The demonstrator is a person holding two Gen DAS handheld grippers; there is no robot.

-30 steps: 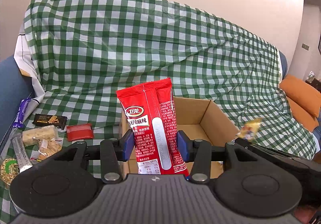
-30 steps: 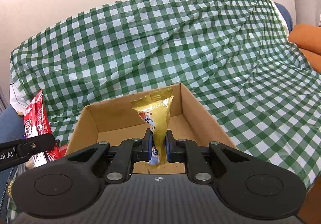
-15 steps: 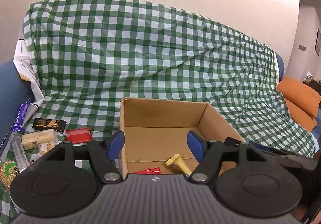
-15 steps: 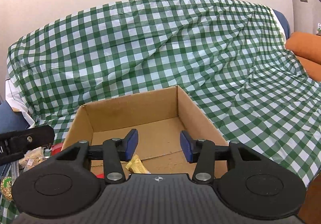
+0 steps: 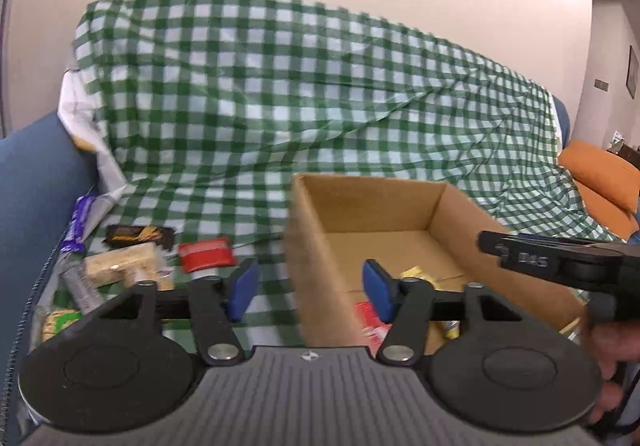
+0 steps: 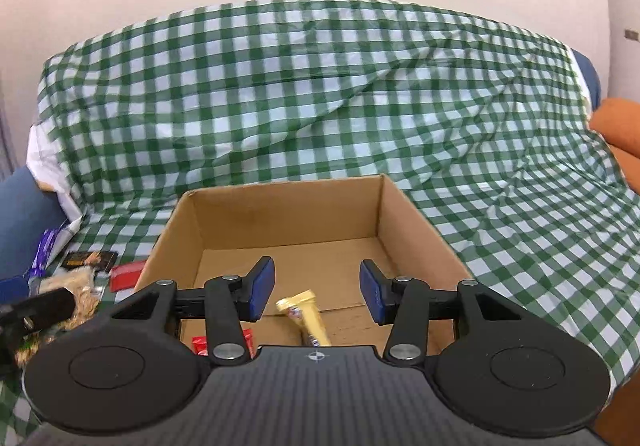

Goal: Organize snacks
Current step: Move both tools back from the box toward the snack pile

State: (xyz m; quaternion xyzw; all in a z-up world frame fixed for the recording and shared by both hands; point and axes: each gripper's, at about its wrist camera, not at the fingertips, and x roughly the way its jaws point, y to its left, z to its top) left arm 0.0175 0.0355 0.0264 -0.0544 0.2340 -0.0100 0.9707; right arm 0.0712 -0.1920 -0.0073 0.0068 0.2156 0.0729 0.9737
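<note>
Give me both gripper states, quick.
Left gripper: open, nothing held; jaws have just been closing, nothing between them.
Right gripper: open, nothing held; the gold snack lies loose in the box.

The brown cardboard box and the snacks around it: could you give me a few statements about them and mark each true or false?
1. The brown cardboard box has a gold-wrapped snack bar lying on its floor. True.
2. The right gripper is clamped on the gold bar. False: its blue pads stand apart with nothing pressed between them; the bar lies in the box below.
3. A red snack packet is also inside the box. True.
4. Every snack is already boxed. False: a small flat red packet, a dark wrapped bar and a purple wrapper lie on the green checked cloth beside the box.
5. The left gripper holds a red packet. False: it is open and empty.
</note>
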